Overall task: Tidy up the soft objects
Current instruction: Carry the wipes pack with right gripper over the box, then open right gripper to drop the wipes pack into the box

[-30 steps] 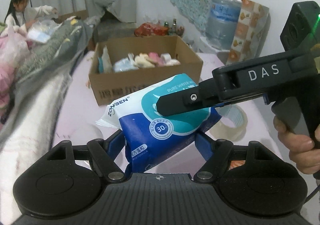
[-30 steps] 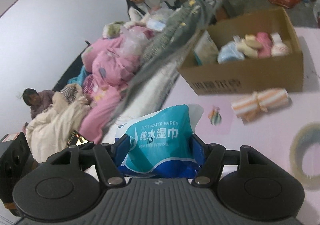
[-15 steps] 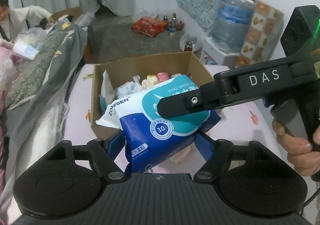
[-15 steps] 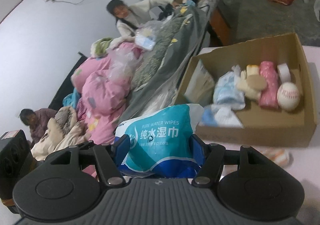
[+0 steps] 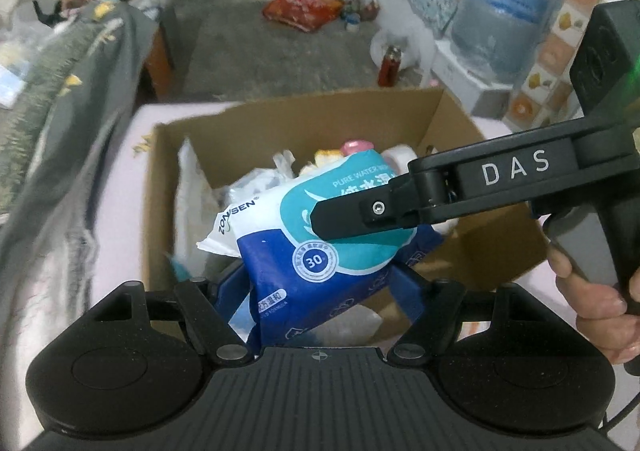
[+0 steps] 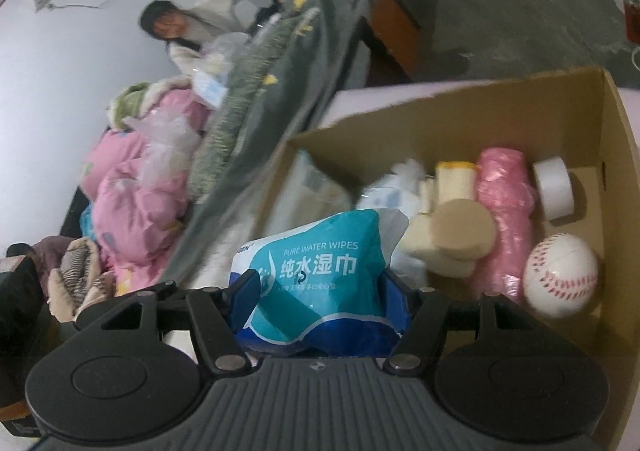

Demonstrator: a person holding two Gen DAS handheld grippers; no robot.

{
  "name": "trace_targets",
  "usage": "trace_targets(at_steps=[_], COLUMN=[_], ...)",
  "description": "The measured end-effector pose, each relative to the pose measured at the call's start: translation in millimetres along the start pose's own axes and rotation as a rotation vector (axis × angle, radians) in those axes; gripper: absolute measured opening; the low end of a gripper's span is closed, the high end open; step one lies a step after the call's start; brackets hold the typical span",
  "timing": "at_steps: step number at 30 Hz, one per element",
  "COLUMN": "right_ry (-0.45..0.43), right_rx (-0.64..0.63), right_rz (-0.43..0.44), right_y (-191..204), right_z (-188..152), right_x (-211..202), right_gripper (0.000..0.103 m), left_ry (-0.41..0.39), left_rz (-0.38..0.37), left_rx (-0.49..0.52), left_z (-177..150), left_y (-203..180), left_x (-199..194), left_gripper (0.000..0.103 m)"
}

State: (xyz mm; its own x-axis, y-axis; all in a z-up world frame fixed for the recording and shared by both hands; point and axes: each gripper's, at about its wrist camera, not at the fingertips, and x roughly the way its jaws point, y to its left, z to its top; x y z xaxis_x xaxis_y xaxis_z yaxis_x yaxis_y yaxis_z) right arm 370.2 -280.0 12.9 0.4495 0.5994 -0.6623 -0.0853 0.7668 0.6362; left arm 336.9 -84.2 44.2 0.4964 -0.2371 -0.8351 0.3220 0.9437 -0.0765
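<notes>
Holding the wipes pack [image 5: 320,235] with both grippers, you have it up in the air over the cardboard box [image 5: 472,131]. Your left gripper [image 5: 316,287] has its blue pads pressed on either side of the pack's dark-blue lower end, jaws fairly wide around it. Your right gripper [image 6: 316,299] pinches the teal end of the same pack [image 6: 316,271], blue pads tight on both flanks, and in the left view its black finger lies across the pack's printed face. Your hand [image 5: 596,299] shows at the right edge there, wrapped on the handle.

Below the pack, the box [image 6: 480,111] stands open on the pink worktop [image 5: 116,219]. Along its right wall you've got a baseball [image 6: 560,275] near the front corner, a white tape roll [image 6: 554,187] behind it, then a pink wrapped roll [image 6: 504,211] and beige sponges [image 6: 452,239] toward the middle. Pale plastic-wrapped packets [image 6: 384,191] sit at the box's left side, blurred.

Off the worktop's left edge hangs a grey blanket [image 6: 280,91], pink bedding [image 6: 136,195] piled beyond it, and a person in white [image 6: 208,31] bends over the pile.
</notes>
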Motion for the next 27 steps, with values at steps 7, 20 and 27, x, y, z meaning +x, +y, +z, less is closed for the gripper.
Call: trace_targets(at_steps=[7,20,27], right_ry=[0.064,-0.033,0.014], right_rx=[0.016,0.032,0.03], right_rz=[-0.069,-0.073,-0.044], right_y=[-28,-29,-13], right_z=[-7,4,12], right_x=[20,-20,9], right_gripper=[0.048,0.048,0.046], left_ry=[0.087,-0.018,-0.096], left_rz=[-0.038,-0.058,0.002], left_rx=[-0.008,-0.095,-0.14], left_z=[-2,6,3], left_y=[2,21,31], left_x=[32,-6,-41], left_gripper=[0.075,0.08,0.082])
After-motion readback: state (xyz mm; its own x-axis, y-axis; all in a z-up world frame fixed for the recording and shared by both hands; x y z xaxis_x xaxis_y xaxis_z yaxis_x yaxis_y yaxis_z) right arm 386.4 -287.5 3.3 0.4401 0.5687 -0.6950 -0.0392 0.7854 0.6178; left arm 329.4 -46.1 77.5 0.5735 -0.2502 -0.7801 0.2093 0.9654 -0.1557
